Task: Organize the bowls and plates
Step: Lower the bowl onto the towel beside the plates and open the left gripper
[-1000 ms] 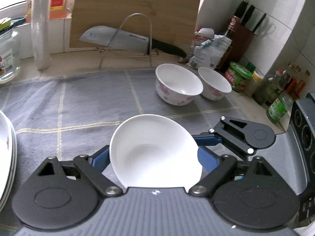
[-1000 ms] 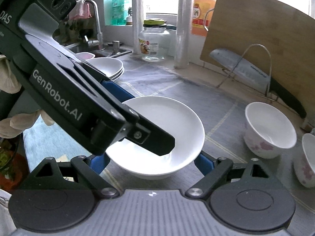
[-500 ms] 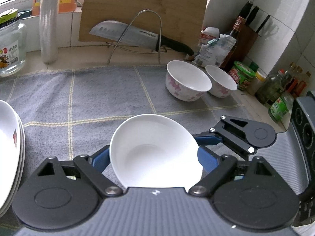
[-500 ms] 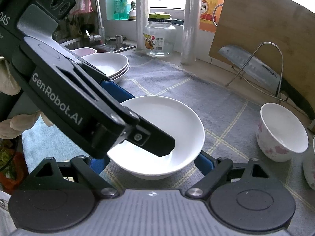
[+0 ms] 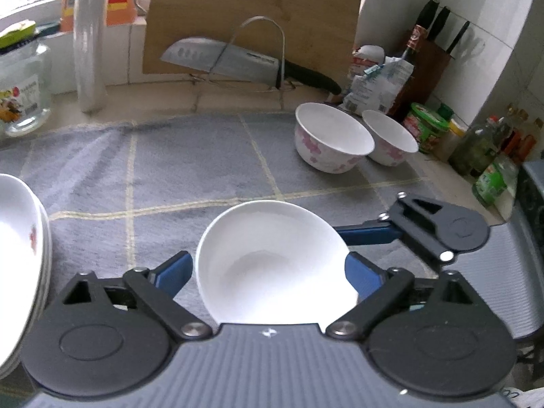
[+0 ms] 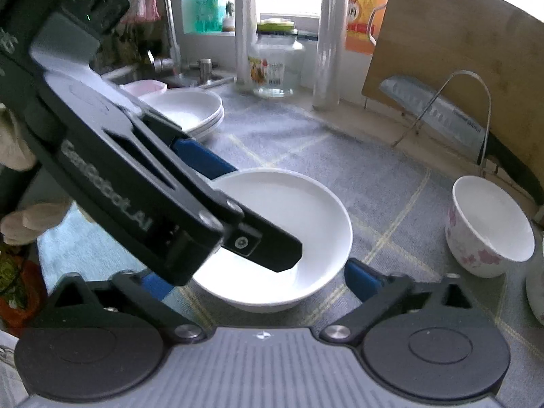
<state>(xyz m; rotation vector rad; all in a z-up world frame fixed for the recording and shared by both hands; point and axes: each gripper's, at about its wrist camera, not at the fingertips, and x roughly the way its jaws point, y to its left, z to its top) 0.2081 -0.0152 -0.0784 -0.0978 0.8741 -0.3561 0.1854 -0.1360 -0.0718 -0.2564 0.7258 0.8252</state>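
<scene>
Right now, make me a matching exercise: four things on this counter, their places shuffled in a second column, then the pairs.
1 plain white shallow dish
2 broad steel knife
3 bamboo cutting board
4 clear glass jar

A in the wire rack
B on the grey checked cloth
C left edge, beyond that cloth
D upright behind the rack

Pairs: 1-B, 2-A, 3-D, 4-C.

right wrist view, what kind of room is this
A home kitchen counter, most likely: a sink tap stands at the back left, a knife rests in a wire rack against a wooden cutting board, and stacked plates sit on a grey cloth.
</scene>
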